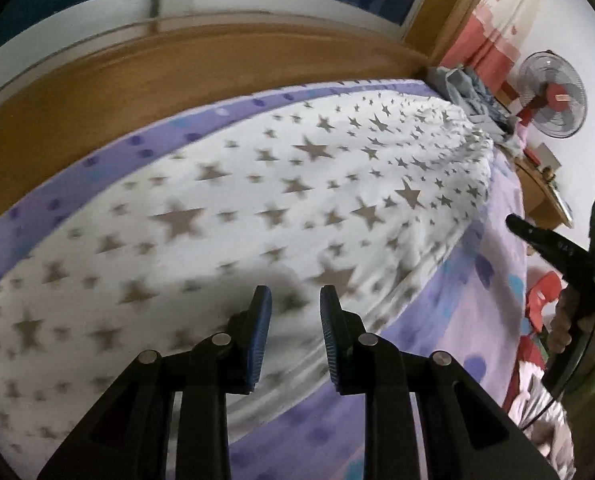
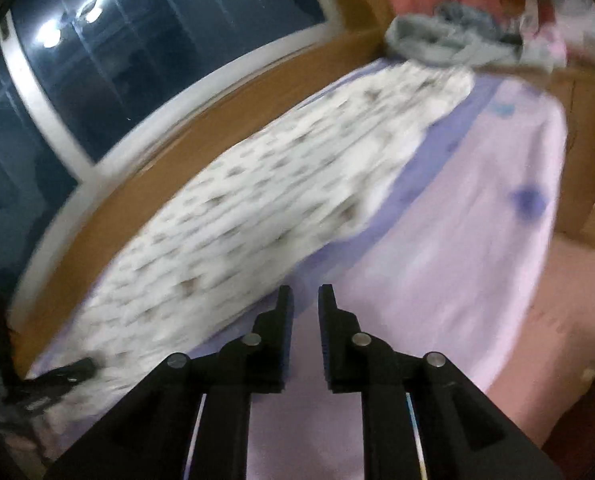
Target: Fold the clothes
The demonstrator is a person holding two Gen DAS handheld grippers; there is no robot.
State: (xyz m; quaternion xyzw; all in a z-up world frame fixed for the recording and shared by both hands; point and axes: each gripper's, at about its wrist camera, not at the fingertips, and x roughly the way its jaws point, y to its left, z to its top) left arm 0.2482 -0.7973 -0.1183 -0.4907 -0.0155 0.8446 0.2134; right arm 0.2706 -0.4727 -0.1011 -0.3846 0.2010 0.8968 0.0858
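A white cloth with grey stars (image 1: pixel 233 216) lies spread along the bed against the wooden board; it also shows blurred in the right wrist view (image 2: pixel 257 200). My left gripper (image 1: pixel 295 300) hovers over the cloth's near edge, open and empty. My right gripper (image 2: pixel 305 300) is open and empty above the lilac sheet (image 2: pixel 437 240), just right of the cloth's near edge. The right gripper also shows at the right edge of the left wrist view (image 1: pixel 553 248), held in a hand. The left gripper shows at the lower left of the right wrist view (image 2: pixel 57 376).
A wooden bed board (image 1: pixel 177 72) and a window (image 2: pixel 157 40) run along the far side. A pile of grey-blue clothes (image 1: pixel 469 88) lies at the far end of the bed. A fan (image 1: pixel 553 96) stands beyond it. Red and pink clothes (image 1: pixel 537 300) lie at the right.
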